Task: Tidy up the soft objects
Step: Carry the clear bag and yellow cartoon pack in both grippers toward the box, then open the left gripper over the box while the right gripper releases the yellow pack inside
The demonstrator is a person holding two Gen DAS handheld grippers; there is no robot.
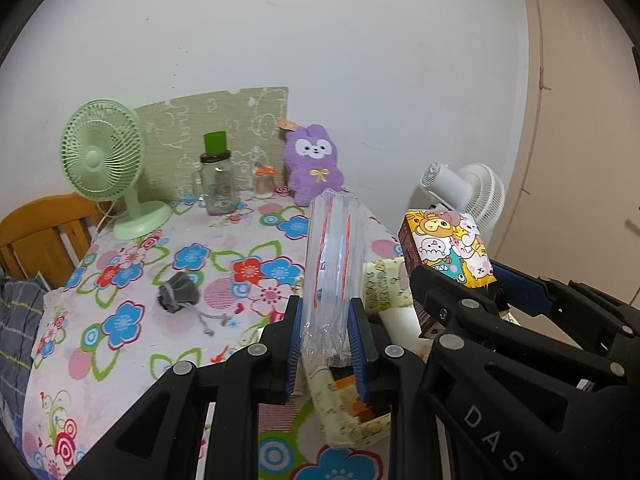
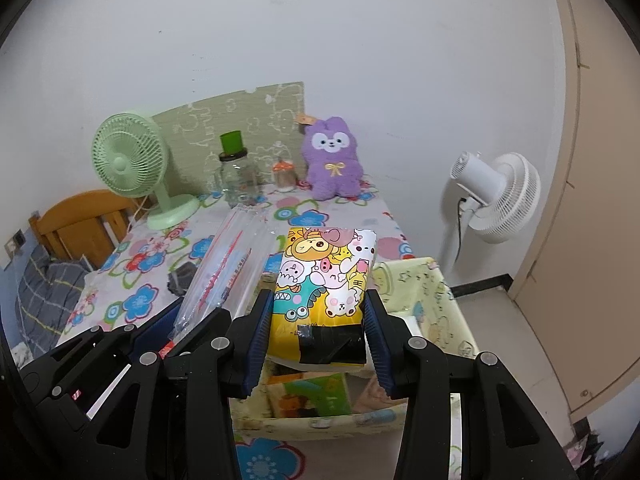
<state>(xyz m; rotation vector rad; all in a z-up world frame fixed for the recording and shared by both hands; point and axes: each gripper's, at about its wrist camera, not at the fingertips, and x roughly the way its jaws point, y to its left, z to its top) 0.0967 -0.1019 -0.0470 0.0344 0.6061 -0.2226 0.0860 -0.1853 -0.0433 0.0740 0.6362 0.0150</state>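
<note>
My left gripper [image 1: 325, 312] is shut on a clear plastic packet with red stripes [image 1: 334, 256], held upright above the table; the packet also shows in the right wrist view [image 2: 222, 268]. My right gripper [image 2: 318, 320] is shut on a yellow cartoon-printed tissue pack [image 2: 326, 280], held above a pale yellow fabric storage box [image 2: 436, 296]. The pack shows in the left wrist view [image 1: 448, 244], with the box [image 1: 384, 284] below it. A purple plush bunny [image 1: 313, 168] sits at the table's back edge. A small grey pouch [image 1: 178, 292] lies on the flowered tablecloth [image 1: 132, 320].
A green desk fan [image 1: 100, 160], a glass jar with a green cup on it [image 1: 216, 184] and a small jar [image 1: 264, 184] stand at the back. A white floor fan [image 2: 496, 196] stands right of the table. A wooden bed frame [image 1: 40, 232] is at the left.
</note>
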